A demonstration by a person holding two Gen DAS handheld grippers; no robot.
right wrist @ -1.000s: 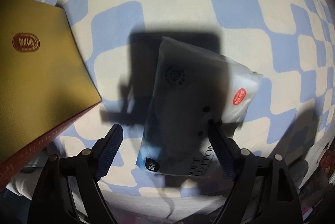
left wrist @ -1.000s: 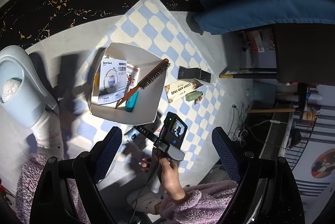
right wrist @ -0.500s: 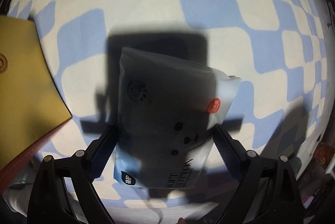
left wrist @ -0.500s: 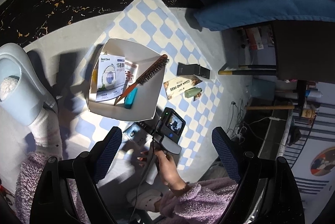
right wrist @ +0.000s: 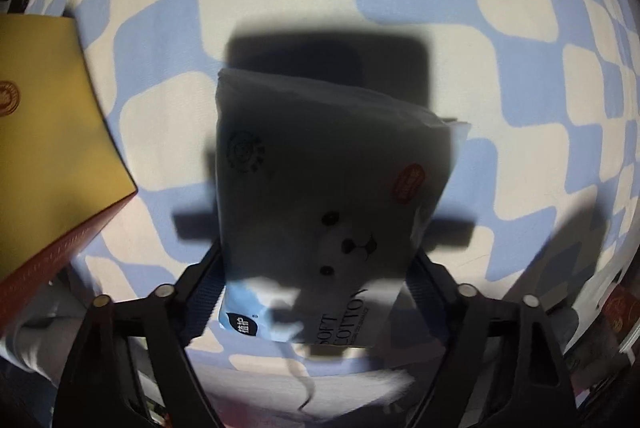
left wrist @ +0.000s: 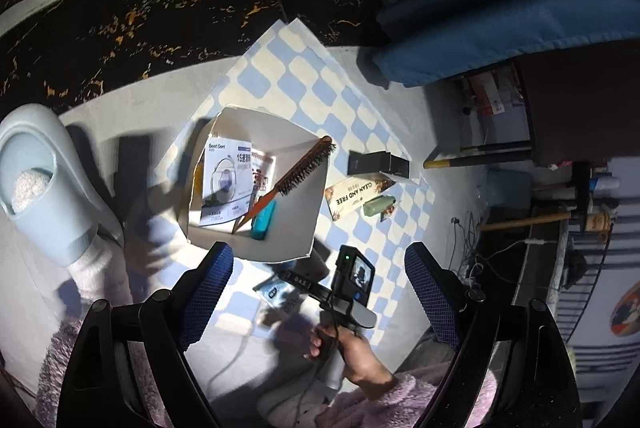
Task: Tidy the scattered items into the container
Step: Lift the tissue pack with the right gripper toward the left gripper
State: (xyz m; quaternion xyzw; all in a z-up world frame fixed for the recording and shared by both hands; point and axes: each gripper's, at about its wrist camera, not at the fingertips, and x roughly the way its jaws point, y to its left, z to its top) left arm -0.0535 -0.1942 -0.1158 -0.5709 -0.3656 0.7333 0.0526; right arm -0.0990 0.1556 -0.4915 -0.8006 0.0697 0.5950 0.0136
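The white open box (left wrist: 280,140) sits on a blue-and-cream checked mat (left wrist: 312,76); it holds a hairbrush (left wrist: 296,176), leaflets (left wrist: 224,184) and a teal item (left wrist: 264,220). My left gripper (left wrist: 320,292) is open, high above the box's near edge. My right gripper (right wrist: 316,268) has its fingers on both sides of a soft-cotton tissue pack (right wrist: 320,188) lying on the mat; the fingertips are hidden behind the pack. The pack also shows in the left wrist view (left wrist: 276,292), under the right-hand gripper (left wrist: 344,288).
On the mat right of the box lie a black box (left wrist: 376,164), a "Clean and Free" packet (left wrist: 356,192) and a green tube (left wrist: 378,206). The box's yellow outer wall (right wrist: 44,108) stands left of the pack. A light-blue slipper (left wrist: 36,184) is at far left.
My right gripper has come down over the tissue pack, and its fingers now flank it. The left gripper's view has shifted only slightly.
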